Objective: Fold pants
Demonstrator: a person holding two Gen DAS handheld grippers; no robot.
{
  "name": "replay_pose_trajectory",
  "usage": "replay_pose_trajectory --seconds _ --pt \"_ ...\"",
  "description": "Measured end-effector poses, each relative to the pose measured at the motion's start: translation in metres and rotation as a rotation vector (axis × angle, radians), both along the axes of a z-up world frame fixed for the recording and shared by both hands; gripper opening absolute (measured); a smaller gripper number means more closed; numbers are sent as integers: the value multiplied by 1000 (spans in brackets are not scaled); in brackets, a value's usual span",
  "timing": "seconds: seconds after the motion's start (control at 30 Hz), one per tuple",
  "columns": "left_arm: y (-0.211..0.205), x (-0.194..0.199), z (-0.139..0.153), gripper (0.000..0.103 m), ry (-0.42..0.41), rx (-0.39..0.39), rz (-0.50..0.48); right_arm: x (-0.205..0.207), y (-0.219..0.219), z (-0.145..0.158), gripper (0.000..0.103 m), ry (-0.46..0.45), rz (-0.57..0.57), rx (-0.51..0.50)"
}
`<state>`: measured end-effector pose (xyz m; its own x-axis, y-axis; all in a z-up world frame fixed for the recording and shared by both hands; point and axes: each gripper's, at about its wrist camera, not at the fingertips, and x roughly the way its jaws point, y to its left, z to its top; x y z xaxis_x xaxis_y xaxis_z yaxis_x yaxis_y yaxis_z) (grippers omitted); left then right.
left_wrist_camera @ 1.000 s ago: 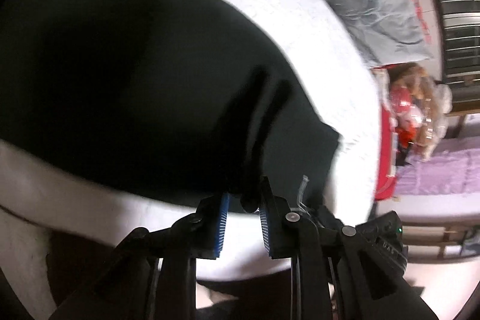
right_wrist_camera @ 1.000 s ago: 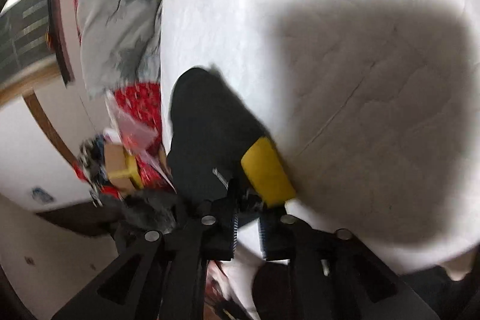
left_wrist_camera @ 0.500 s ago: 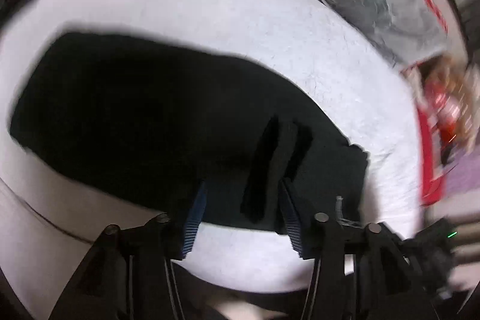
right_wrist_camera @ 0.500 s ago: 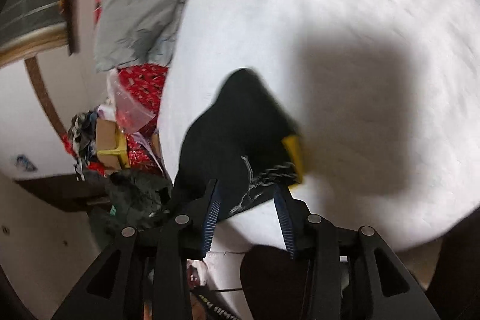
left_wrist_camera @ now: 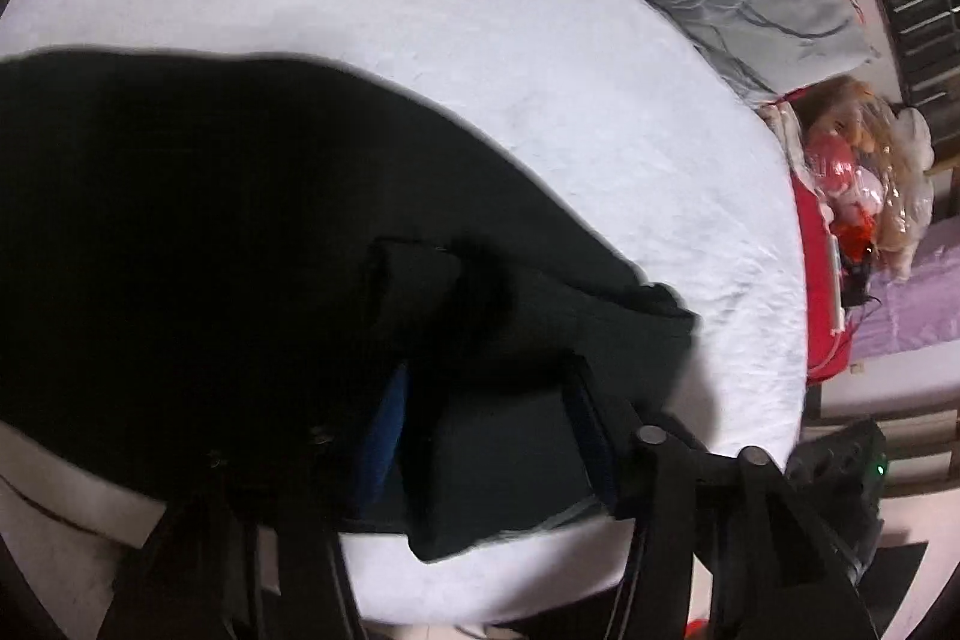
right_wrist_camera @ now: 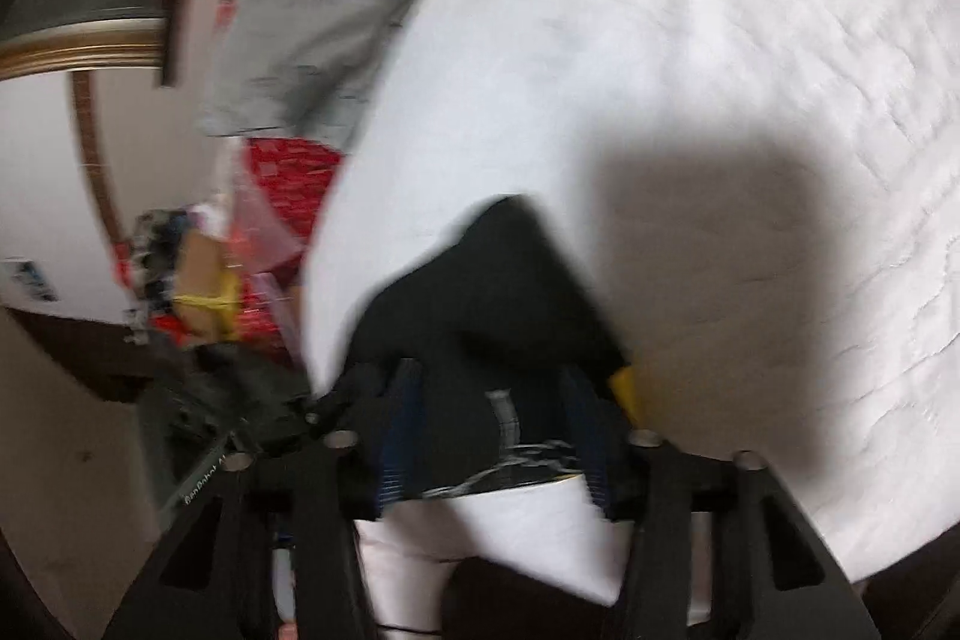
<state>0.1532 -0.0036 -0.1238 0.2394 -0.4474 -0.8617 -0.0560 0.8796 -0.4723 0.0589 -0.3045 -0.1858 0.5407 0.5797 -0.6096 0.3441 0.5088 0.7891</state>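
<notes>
Pants (left_wrist_camera: pixel 228 244) black, spread on white bed (left_wrist_camera: pixel 480 58). Left gripper (left_wrist_camera: pixel 486 424) opening, unclenched, cloth between fingers. Right gripper (right_wrist_camera: pixel 492 436) closing over pants edge, pads apart, not pinching.

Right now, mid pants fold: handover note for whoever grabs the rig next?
Left gripper: jaws opening, wide apart over the near edge of the black pants; cloth lies between the pads, no visible pinch.
Right gripper: jaws closing, with the drawstring end of the pants between the pads; they do not look clamped yet. A yellow tag shows beside it.
Pants lie spread along the near edge of the white bed, a raised crease near the left gripper.
Done: pants laid out on the bed, partly doubled by the look of it.
Left: regrip both ends, fold over, flatten.
</notes>
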Motion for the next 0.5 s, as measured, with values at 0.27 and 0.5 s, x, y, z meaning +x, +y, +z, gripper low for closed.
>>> replay_pose_trajectory --seconds 0.27,0.5 --pt "39 12 0 48 45 -127 28 -8 -3 25 26 -24 8 -47" --pt "143 4 33 55 24 -176 125 -12 10 56 39 -49 39 -148"
